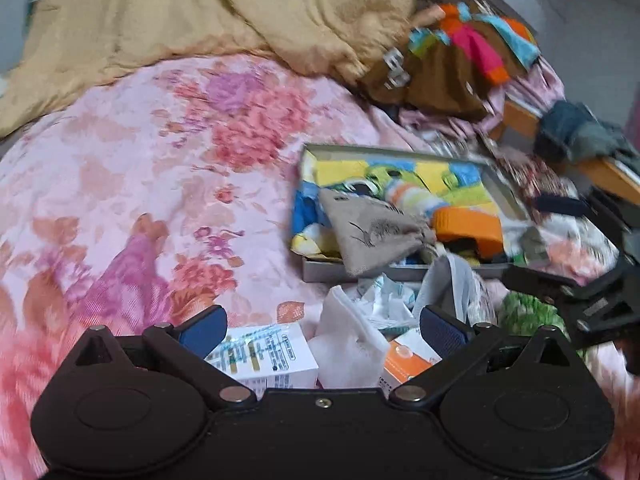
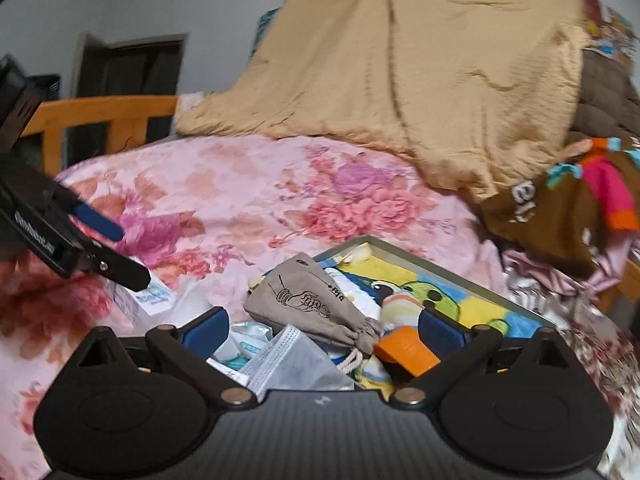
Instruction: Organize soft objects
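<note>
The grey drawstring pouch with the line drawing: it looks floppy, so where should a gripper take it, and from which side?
Probably at the cinched neck of the grey drawstring pouch, where the fabric bunches narrow above the cord. That end points toward the open right gripper, so come in from the near side; the flat body hangs over the shallow grey box's rim and offers little to pinch.

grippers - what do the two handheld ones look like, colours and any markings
Both are black, with two rounded housings, silver pivot pins and blue ribbed finger pads. The left gripper has a smooth body with a centre screw; white lettering runs along its side, seen from the right wrist. The right gripper has a carbon-weave plate with a small white logo.
</note>
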Action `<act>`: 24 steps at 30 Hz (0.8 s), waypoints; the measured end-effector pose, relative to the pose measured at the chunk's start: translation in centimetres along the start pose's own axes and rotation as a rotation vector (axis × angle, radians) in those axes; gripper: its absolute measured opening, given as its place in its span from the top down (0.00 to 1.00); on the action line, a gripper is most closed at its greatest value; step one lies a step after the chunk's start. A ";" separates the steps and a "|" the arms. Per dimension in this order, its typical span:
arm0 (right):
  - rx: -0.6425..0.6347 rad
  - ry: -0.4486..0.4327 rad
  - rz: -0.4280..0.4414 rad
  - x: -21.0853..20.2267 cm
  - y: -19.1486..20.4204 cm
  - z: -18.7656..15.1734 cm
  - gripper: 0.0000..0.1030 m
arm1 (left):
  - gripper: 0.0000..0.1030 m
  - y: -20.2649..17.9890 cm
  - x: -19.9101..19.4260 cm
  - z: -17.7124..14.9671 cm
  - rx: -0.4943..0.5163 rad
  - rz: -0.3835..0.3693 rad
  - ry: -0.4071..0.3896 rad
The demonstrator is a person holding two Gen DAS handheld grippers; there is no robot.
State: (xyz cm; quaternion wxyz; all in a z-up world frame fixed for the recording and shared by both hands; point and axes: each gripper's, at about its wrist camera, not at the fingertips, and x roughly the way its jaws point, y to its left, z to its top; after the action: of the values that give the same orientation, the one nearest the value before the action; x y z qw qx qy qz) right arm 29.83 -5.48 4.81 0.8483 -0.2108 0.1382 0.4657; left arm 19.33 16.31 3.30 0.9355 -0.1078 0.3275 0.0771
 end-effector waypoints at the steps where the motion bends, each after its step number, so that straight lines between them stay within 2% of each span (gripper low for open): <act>1: -0.004 0.008 0.011 0.7 -0.1 -0.1 0.00 | 0.01 0.2 0.4 0.2 0.017 -0.018 0.018; 3: -0.004 0.032 0.026 1.7 -0.3 -0.4 0.00 | 0.01 0.5 1.1 0.3 0.043 -0.061 0.047; 7: 0.013 0.082 0.062 3.2 -0.5 -0.7 0.00 | 0.01 1.0 3.0 -0.2 0.073 -0.130 0.048; 8: 0.015 0.096 0.066 3.5 -0.4 -0.6 0.00 | 0.04 1.1 3.5 -0.4 0.072 -0.151 0.051; 12: -0.029 0.146 0.079 4.4 -0.1 -0.8 0.01 | 0.24 0.8 5.1 -1.0 0.107 -0.193 0.038; 16: -0.056 0.186 0.083 5.4 0.5 -0.6 0.02 | 0.28 0.8 5.8 -1.2 0.091 -0.236 0.022; 19: -0.066 0.234 0.097 6.4 0.9 -0.4 0.10 | 0.43 0.8 6.6 -1.1 0.062 -0.229 0.039; 21: -0.069 0.260 0.112 7.0 1.1 -0.4 0.15 | 0.59 0.9 7.0 -1.1 0.042 -0.237 0.060; 24: -0.077 0.276 0.114 7.7 1.7 -0.5 0.21 | 0.68 1.1 7.3 -1.4 0.027 -0.244 0.066</act>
State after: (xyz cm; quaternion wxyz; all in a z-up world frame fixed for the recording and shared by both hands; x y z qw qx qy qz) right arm 32.45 0.77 0.66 0.7847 -0.2972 0.2471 0.4846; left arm 23.89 17.55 -2.54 0.9279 -0.1369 0.3437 -0.0453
